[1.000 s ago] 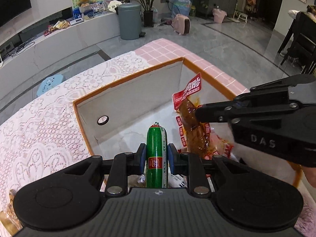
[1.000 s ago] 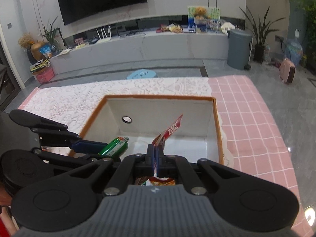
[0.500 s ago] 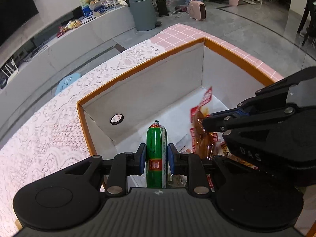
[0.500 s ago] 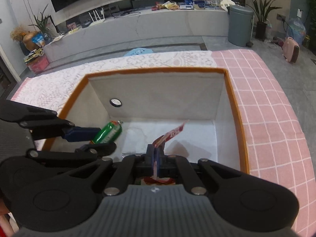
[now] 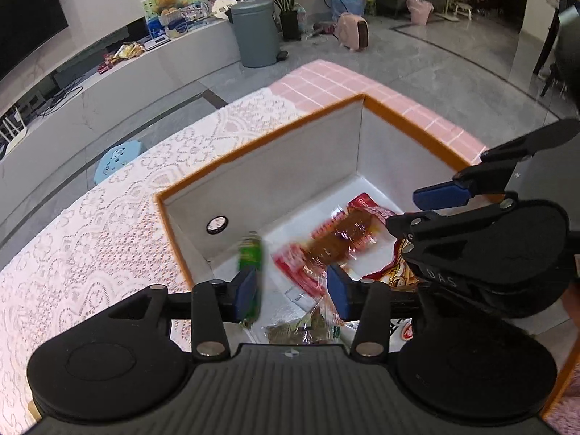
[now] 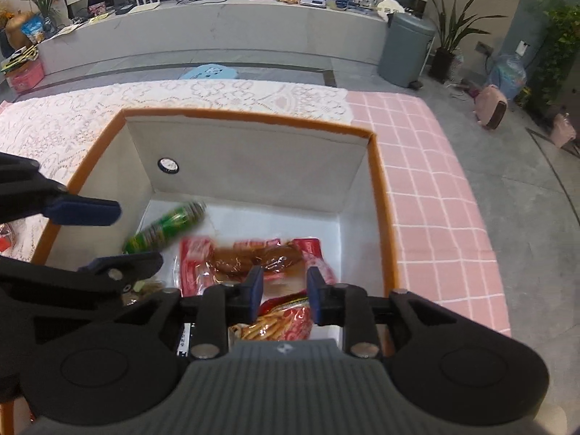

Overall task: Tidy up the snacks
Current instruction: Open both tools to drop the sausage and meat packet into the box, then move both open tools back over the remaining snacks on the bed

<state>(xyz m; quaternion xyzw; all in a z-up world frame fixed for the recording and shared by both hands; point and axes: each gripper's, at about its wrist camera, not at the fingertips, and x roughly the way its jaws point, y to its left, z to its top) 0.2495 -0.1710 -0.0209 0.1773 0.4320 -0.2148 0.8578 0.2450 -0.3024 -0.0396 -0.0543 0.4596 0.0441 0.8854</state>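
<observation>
An orange-rimmed white box (image 5: 253,148) (image 6: 253,117) stands on the table. Both grippers hover over its near side. My left gripper (image 5: 291,291) is open; the green sausage stick (image 5: 250,253) (image 6: 165,228) is blurred, loose beside its left finger inside the box. My right gripper (image 6: 283,293) is open and empty. The red packet of brown meat snack (image 6: 253,259) (image 5: 340,241) lies flat on the box floor just beyond it. The right gripper's fingers (image 5: 440,195) show open in the left wrist view, and the left gripper's fingers (image 6: 85,210) in the right wrist view.
More snack packets (image 6: 279,320) (image 5: 301,330) lie at the box's near end. A white lace cloth (image 5: 90,239) and pink checked cloth (image 6: 435,195) cover the table. Beyond the table edge are a grey bin (image 5: 253,30) and a blue stool (image 5: 116,161).
Both grippers have opened. The green sausage stick has left the left gripper and is dropping into the box. The red meat packet has left the right gripper and lies on the box floor.
</observation>
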